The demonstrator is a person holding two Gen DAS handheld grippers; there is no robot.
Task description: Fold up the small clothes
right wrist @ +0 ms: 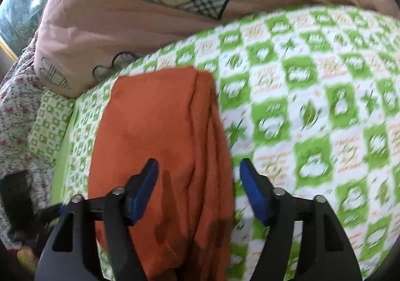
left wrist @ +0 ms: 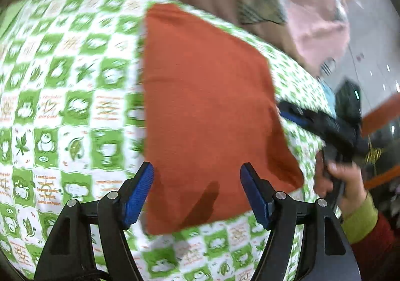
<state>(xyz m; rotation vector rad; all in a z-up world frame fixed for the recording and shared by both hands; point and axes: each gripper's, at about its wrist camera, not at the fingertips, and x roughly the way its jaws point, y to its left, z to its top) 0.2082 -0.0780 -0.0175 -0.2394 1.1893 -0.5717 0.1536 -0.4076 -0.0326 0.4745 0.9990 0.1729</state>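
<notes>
An orange-red cloth (left wrist: 207, 106) lies folded flat on a green-and-white patterned bedsheet (left wrist: 62, 81). My left gripper (left wrist: 197, 178) is open, its blue pads hovering over the cloth's near edge, holding nothing. The right gripper (left wrist: 312, 118) shows at the cloth's right edge, held by a hand (left wrist: 345, 181). In the right wrist view the cloth (right wrist: 160, 136) lies lengthwise with folds along its right side. My right gripper (right wrist: 198, 176) is open above the cloth's near part and empty.
A pink quilt (right wrist: 125, 18) with a plaid heart patch lies bunched at the bed's far side. A floral fabric (right wrist: 17, 106) and a patterned pillow (right wrist: 47, 126) sit at the left. The bed's edge and floor (left wrist: 370, 56) lie to the right.
</notes>
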